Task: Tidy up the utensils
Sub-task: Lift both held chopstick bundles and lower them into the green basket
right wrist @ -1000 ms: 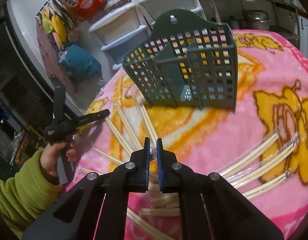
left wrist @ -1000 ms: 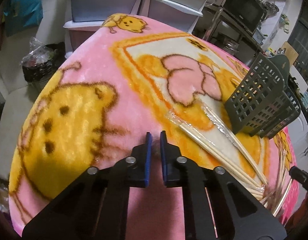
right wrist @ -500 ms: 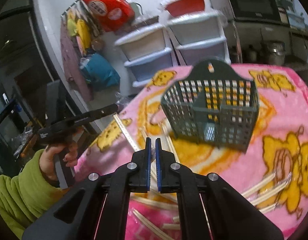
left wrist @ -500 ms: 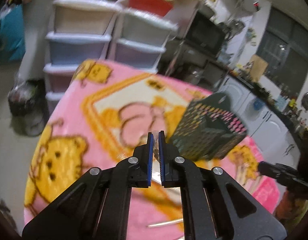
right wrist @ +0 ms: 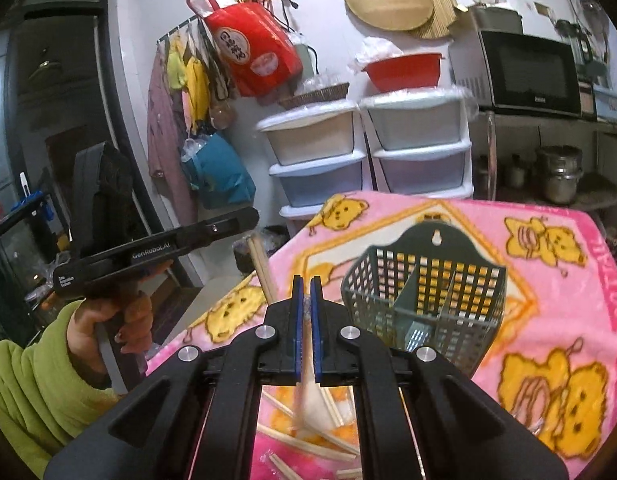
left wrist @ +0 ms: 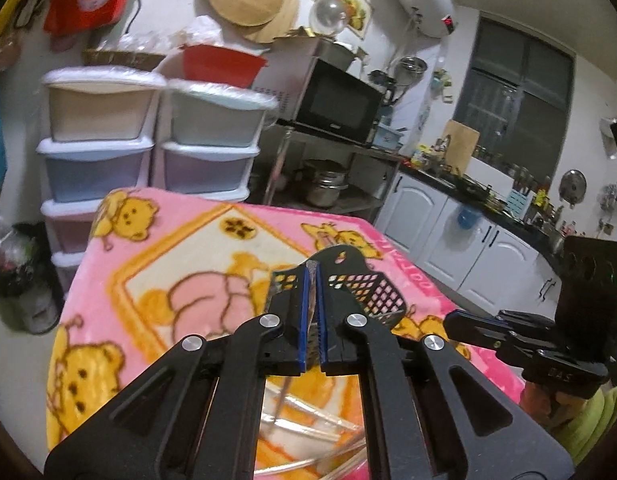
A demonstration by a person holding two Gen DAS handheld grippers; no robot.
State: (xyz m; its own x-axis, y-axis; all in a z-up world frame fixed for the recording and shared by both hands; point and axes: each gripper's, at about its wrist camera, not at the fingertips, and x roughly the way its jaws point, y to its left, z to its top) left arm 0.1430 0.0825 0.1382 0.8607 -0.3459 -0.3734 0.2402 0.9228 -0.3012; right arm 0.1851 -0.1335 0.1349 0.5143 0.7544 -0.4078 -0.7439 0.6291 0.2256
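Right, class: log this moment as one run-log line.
left claw: shut on chopstick pair | right claw: shut on second chopstick pair | basket: upright on blanket

A fuzzy pink blanket [right wrist: 548, 280] lies under a matt grey plastic basket [right wrist: 424, 300] and pale wooden chopsticks [right wrist: 308, 438] in glossy wrappers.

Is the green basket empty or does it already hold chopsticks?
Empty: through the open top of the green basket only its bare divider and floor show.
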